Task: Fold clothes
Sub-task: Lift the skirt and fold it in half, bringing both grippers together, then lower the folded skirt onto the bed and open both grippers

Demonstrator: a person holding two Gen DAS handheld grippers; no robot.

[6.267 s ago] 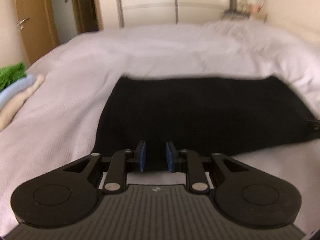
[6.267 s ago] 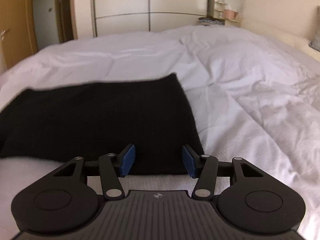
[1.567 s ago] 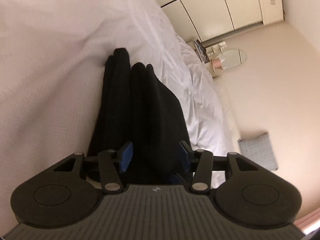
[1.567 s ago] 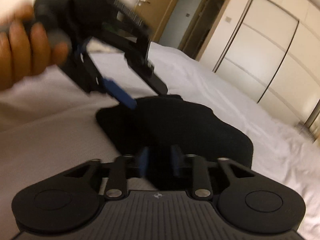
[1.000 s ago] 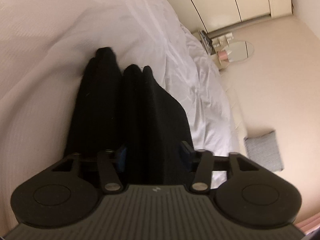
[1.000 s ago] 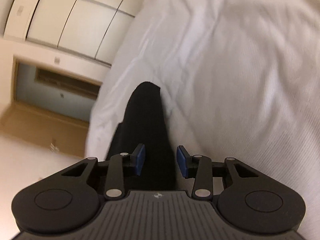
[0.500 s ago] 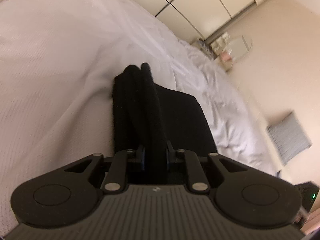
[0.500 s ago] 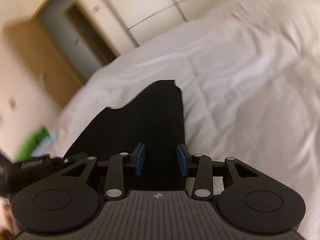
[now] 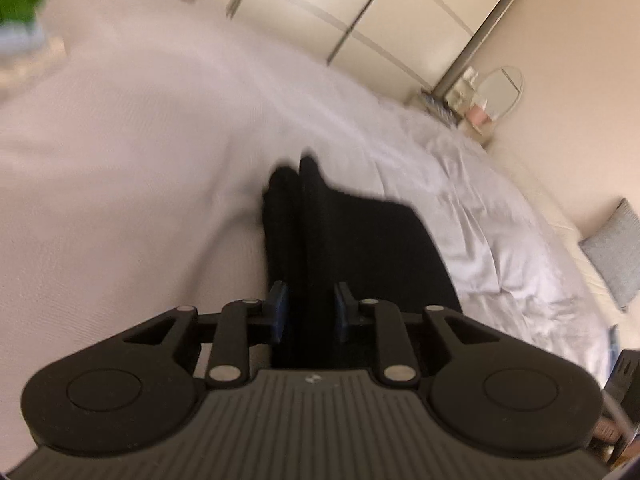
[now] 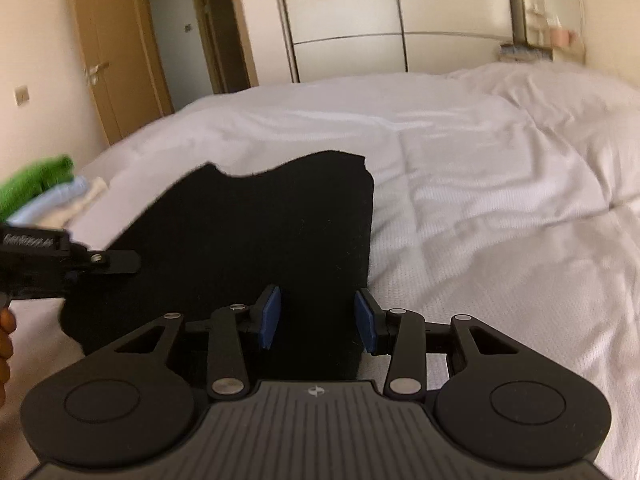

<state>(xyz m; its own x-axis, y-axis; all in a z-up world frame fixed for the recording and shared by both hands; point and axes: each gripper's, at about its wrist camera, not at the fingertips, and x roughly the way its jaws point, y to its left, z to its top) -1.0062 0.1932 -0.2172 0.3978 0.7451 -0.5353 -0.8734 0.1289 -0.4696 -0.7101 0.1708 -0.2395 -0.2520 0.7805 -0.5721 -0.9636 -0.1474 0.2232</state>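
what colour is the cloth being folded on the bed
Plain black cloth, no pattern visible, lying on the white bed. It shows best in the right wrist view.

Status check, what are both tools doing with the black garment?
Left tool shut on the black garment. Right tool open over it. Nothing in the way.
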